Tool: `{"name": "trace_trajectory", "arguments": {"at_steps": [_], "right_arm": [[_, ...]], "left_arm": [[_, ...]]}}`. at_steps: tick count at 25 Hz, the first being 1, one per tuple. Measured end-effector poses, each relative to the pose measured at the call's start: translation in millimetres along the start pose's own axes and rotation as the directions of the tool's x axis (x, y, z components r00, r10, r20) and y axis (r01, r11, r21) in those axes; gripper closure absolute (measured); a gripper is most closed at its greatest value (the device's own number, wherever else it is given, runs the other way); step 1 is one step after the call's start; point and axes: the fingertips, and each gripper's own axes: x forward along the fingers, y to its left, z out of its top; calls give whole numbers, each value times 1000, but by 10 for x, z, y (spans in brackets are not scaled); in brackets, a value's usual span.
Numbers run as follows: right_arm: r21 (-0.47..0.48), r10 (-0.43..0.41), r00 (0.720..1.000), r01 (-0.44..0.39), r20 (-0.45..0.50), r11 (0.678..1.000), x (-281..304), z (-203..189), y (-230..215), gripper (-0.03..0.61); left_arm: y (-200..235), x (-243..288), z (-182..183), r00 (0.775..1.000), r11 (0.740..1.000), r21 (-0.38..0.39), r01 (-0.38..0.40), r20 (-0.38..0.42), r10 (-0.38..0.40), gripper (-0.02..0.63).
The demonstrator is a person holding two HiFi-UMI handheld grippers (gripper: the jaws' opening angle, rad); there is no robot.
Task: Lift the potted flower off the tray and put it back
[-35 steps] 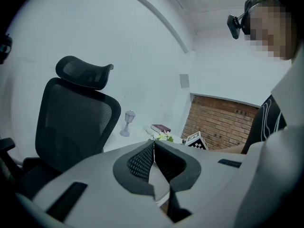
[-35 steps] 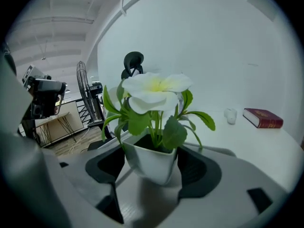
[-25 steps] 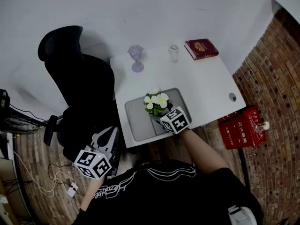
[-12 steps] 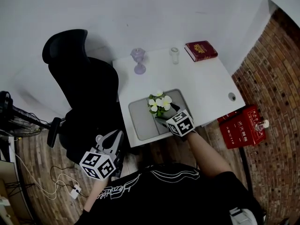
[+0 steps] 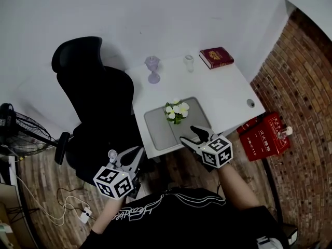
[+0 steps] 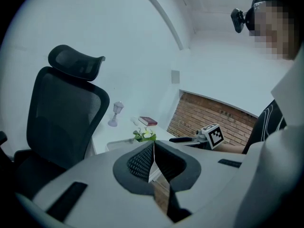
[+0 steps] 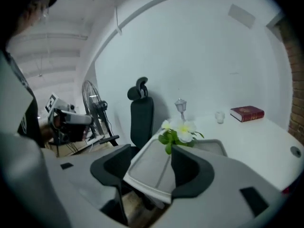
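Potted flower (image 5: 176, 111) stands upright on the far part of the grey tray (image 5: 157, 131) on the white table (image 5: 223, 90), nothing touching it. Right gripper (image 5: 194, 135) is just off the tray's near edge, clear of the pot and pointing at it, jaws apart and gripping nothing, having just narrowed somewhat. Left gripper (image 5: 133, 152) is well apart from the flower, beside the black chair (image 5: 98, 97), jaws pressed together and empty.
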Motion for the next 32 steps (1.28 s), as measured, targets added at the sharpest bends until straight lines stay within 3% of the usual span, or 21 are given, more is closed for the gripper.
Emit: {"name": "trace_trajectory", "arguments": {"at_steps": [6,16,23,32], "right_arm": [[-26,44,981,-40,187,999,-505,372,768,575],[-32,265,910,-269,317,963,-1027,572,1820,577],[-46,252,909,-251,331,967,-1200,523,2038,577],[-46,255,906,-255,337,966,-1221,487,2216,577]], "left_arm": [[-328,-299,109,992,993,-7,122,35,-122,580],[-891,-699,106,967,967,56,249,43,-252,580],[-1099,-905,56,958,956,92,280,45,-285,580],[-1154,-1108,-11,962,958,115,263,44,-270,580]]}}
